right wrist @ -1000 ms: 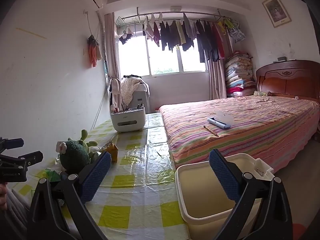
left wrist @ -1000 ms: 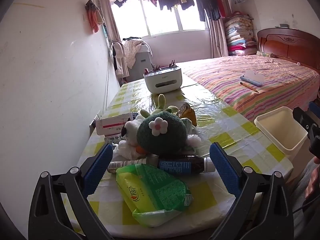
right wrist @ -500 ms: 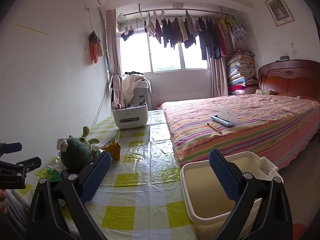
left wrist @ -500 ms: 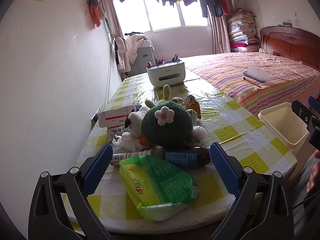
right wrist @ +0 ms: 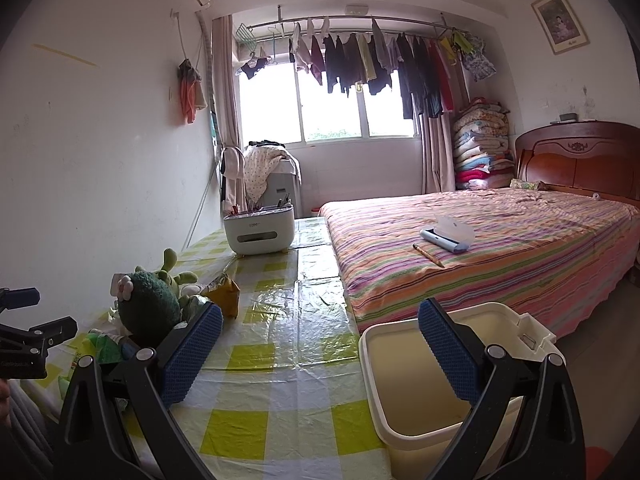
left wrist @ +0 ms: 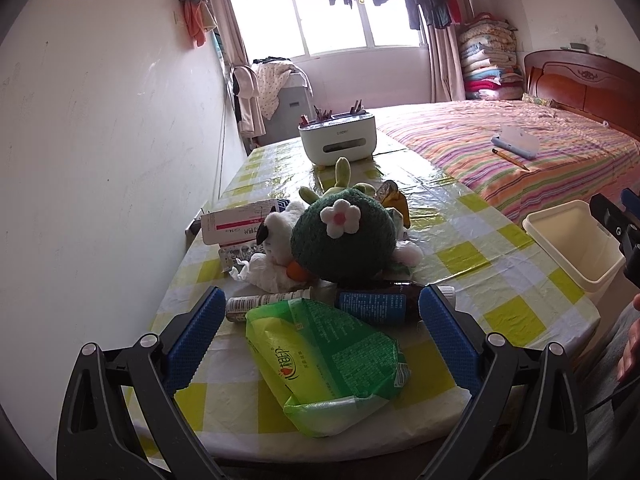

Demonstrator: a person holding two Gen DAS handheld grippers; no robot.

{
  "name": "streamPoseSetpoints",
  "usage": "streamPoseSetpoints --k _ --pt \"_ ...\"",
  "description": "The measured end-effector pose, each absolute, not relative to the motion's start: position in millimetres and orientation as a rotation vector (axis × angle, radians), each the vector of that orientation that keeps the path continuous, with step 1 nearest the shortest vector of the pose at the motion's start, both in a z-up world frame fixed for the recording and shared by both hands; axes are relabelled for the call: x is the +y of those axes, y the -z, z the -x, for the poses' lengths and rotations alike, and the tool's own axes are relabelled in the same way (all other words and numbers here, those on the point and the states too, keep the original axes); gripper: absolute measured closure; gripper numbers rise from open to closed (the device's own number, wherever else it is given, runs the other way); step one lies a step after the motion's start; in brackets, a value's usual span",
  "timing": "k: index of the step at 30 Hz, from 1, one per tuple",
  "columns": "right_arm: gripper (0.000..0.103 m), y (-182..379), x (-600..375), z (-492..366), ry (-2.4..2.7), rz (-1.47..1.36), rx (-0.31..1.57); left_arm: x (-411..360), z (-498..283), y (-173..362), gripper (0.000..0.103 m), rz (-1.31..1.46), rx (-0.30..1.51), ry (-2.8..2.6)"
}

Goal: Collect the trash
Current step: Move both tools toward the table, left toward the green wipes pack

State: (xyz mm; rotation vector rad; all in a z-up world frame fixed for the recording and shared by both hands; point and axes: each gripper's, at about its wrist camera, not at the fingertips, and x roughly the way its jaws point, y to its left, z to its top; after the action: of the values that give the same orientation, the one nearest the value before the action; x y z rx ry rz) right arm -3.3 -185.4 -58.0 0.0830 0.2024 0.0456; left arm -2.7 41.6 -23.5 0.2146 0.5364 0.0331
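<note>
Trash, i.e. green wet-wipe pack [left wrist: 326, 364], bottle [left wrist: 380, 307], tube [left wrist: 268, 303], tissue [left wrist: 264, 273], lies at table [left wrist: 472, 256] near end; bin [right wrist: 420, 384] at right looks empty. Left gripper [left wrist: 320, 330] & right gripper [right wrist: 320, 348] wide, holding nothing. Nothing collected yet.

Bare table [right wrist: 276, 364] beside bin [right wrist: 404, 436] – plush [left wrist: 344, 236] (bulky) blocks behind.

Your table [left wrist: 472, 256] wears a yellow-and-white checked cloth under clear plastic. Take the green plush toy [left wrist: 344, 240] as your landmark: just in front of it lie a dark bottle [left wrist: 380, 306] and a slim tube [left wrist: 268, 302], with a green wipes pack [left wrist: 324, 360] nearer the edge. Left of it sit crumpled tissue [left wrist: 262, 272] and a white box [left wrist: 236, 228]; behind it, a yellow wrapper [left wrist: 394, 200] and a white organiser [left wrist: 338, 142].
</note>
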Motion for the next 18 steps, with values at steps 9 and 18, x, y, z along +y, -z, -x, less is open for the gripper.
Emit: streamPoseSetpoints --k 9,18 --pt "0.007 62.2 -186.6 3.5 -0.045 -0.076 0.211 43.5 1.3 24.3 0.007 -0.206 0.542 -0.030" --pt "0.007 61.9 -186.5 3.3 -0.044 -0.071 0.216 43.7 0.2 26.3 0.007 -0.203 0.549 -0.033"
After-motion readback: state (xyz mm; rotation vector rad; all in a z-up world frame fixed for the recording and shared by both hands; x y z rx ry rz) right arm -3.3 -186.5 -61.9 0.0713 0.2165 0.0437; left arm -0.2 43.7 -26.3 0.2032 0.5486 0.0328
